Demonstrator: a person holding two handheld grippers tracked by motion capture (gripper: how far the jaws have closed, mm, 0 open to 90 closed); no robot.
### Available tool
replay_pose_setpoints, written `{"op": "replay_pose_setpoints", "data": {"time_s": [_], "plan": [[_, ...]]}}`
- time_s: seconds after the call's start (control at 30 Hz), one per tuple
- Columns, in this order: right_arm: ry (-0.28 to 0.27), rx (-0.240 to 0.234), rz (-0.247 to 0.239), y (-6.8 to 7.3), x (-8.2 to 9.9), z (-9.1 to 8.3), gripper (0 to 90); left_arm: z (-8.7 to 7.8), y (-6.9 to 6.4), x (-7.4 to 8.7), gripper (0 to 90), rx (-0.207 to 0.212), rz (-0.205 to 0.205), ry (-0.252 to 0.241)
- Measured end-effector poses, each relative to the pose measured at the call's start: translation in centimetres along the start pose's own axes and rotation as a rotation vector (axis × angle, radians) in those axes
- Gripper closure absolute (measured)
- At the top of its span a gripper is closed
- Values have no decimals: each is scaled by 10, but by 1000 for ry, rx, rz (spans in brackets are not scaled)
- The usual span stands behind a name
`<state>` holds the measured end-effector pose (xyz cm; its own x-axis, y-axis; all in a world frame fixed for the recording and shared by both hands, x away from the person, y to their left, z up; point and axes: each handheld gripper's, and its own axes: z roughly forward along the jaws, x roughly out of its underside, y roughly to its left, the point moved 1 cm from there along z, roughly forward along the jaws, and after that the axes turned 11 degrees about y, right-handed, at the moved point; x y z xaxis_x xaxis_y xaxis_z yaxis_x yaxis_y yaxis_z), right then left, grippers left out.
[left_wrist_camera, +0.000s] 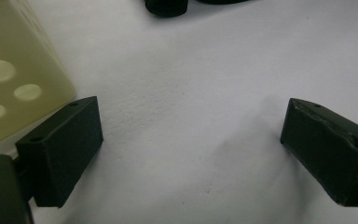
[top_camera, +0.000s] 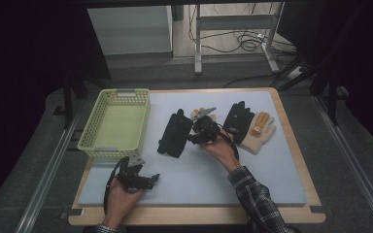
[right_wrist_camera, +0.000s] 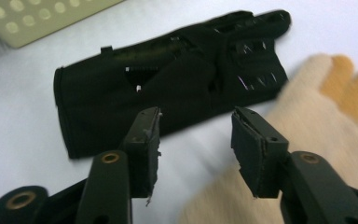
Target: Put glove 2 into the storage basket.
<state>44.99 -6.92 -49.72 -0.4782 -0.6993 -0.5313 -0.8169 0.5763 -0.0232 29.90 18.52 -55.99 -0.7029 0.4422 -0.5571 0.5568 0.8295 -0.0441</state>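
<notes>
High view first: the right gripper (top_camera: 200, 130) sits over the middle of the grey mat (top_camera: 272, 179), wedged between the black glove (top_camera: 175, 133) on its left and a cream glove with orange fingertips (top_camera: 258, 132) on its right. A second black glove (top_camera: 238, 120) lies partly over that cream one. Another cream glove (top_camera: 200, 114) pokes out from under the gripper (mostly hidden, so I can't say much about it). The yellow basket (top_camera: 93, 143) is at the left edge of the mat, with nothing in it that I can see. The left gripper (top_camera: 151, 180) is parked near the front edge, well away from the gloves, so the right hand is clearly the nearer one.

Left gripper view: jaws wide apart with nothing between them, just bare mat, and a corner of the basket (left_wrist_camera: 9, 79) beside the left jaw.

Right gripper view: jaws about half apart, nothing between the pads yet. The black glove (right_wrist_camera: 168, 79) lies just beyond the tips, its long axis running across the view, cuff to the left and fingers to the right. It's dark fabric with vented slits near the knuckles, lying flat. The cream glove (right_wrist_camera: 307, 107) sits blurred beside the right jaw. My guess is the next move is a short push forward onto the black glove's near edge.
</notes>
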Motion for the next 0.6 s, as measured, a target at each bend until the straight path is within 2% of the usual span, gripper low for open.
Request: {"op": "replay_pose_setpoints", "data": {"time_s": [0.07, 0.13, 0.23, 0.43, 0.53, 0.57, 0.6], "plan": [[5, 0, -1, 0, -3, 2, 523, 0, 0, 0, 60, 1, -1, -1], [22, -7, 4, 1, -17, 14, 508, 0, 0, 0, 60, 1, 1, 0], [29, 1, 24, 0, -28, 25, 390, 0, 0, 0, 60, 0, 1, 0], [60, 5, 70, -2, -44, 47, 232, 0, 0, 0, 60, 2, -1, -2], [113, 37, 55, -1, -48, 60, 226, 0, 0, 0, 60, 2, -1, -2], [113, 37, 55, -1, -48, 60, 226, 0, 0, 0, 60, 2, -1, -2], [146, 59, 40, 1, -48, 68, 241, 0, 0, 0, 60, 2, -1, -2]]}}
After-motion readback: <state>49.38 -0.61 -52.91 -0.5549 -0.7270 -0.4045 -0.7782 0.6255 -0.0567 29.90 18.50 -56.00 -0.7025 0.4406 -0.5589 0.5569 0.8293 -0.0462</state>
